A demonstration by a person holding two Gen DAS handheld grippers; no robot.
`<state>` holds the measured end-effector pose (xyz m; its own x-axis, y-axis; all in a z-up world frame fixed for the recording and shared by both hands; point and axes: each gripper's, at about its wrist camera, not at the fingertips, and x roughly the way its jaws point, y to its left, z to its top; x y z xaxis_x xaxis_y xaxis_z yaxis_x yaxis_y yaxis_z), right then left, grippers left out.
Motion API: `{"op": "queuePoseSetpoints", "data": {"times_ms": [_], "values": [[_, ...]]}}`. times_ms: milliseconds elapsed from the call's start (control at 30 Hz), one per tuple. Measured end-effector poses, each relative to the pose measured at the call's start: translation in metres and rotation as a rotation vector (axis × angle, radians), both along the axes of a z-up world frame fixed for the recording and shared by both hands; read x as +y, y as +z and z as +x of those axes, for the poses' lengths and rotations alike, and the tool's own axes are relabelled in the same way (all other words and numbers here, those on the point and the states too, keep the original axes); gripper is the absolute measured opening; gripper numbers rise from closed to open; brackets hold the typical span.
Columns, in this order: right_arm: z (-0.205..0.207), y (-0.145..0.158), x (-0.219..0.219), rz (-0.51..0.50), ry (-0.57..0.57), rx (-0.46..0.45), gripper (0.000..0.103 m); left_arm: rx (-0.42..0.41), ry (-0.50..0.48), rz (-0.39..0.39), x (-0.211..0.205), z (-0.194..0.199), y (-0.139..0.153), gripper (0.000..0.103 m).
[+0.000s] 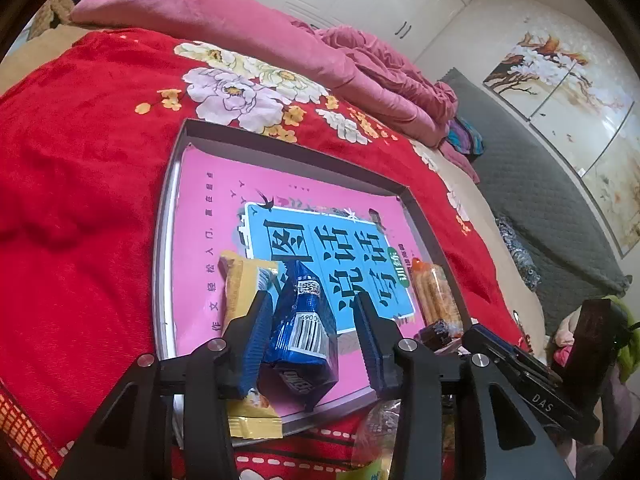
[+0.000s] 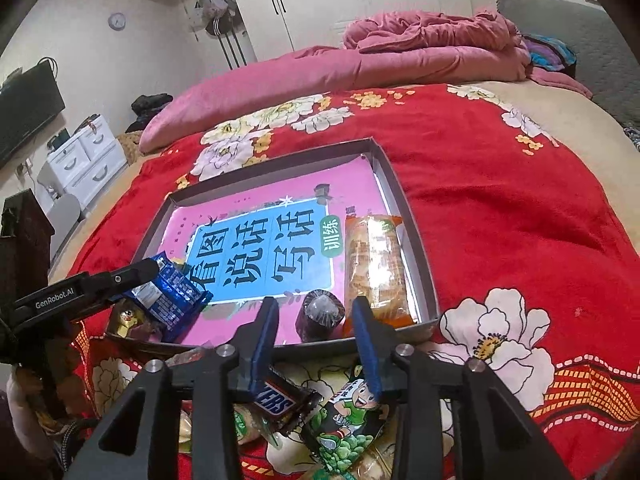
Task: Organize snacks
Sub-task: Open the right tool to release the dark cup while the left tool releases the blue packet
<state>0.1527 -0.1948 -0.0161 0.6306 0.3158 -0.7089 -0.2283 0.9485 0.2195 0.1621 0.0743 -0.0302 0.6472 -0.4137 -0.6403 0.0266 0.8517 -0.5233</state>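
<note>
The tray's (image 2: 404, 208) far half lies open. Snacks crowd its near edge: blue packet (image 2: 168, 296), dark roll (image 2: 322, 310), cracker pack (image 2: 374, 264).

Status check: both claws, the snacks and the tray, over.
Left claw open around blue packet over tray. Right claw open, dark round snack ahead. Loose snacks outside tray; nothing blocking.

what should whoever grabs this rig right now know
Left gripper: open, blue snack pack loose between its jaws over the tray.
Right gripper: open, just short of the dark round snack in the tray.
Done: rice cracker pack and yellow pack in the tray.
Left: Snickers bar, green pea bag and other packs on the red blanket.
</note>
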Motion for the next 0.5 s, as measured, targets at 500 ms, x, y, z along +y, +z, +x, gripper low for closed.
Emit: {"op": "queuePoseSetpoints", "data": {"times_ms": [500], "values": [[-0.0059,0.0049,-0.0081,0.001,-0.013,-0.009,0.044,-0.01,0.01,0.002,0.0029,-0.0052,0.007,0.061]]}}
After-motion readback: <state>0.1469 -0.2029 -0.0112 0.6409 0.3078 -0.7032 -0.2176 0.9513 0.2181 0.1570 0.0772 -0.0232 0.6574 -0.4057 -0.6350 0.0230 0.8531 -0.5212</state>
